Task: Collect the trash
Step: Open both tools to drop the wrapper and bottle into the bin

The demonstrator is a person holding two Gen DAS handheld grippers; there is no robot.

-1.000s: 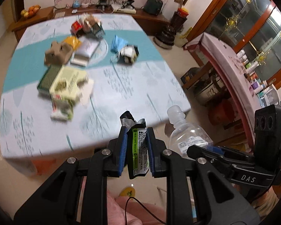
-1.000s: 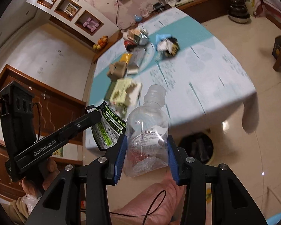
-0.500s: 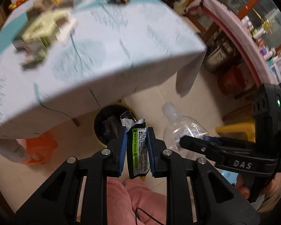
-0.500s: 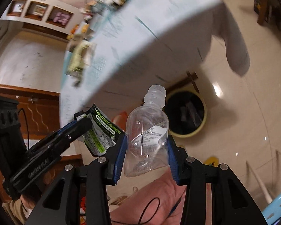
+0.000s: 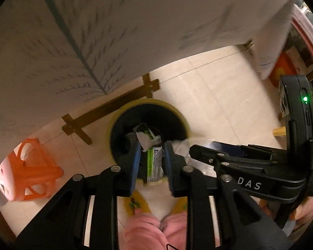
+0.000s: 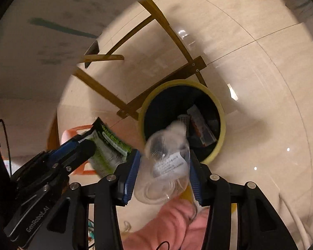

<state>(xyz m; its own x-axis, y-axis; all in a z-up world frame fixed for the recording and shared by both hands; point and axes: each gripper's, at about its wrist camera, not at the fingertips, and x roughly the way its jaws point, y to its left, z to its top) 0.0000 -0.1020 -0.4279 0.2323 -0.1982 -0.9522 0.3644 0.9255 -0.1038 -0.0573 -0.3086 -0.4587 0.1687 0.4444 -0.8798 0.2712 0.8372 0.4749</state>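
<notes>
Fingers opening: one wrapper left, one bottle right, above one bin.

Tiled floor bears a yellow-rimmed bin and orange stool.

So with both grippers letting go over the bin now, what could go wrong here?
The clear bottle is tilted and blurred as the right gripper opens; it could clip the bin's yellow rim and roll across the floor. The green wrapper sits near the bin's edge as the left gripper opens, so it may flutter outside.
</notes>
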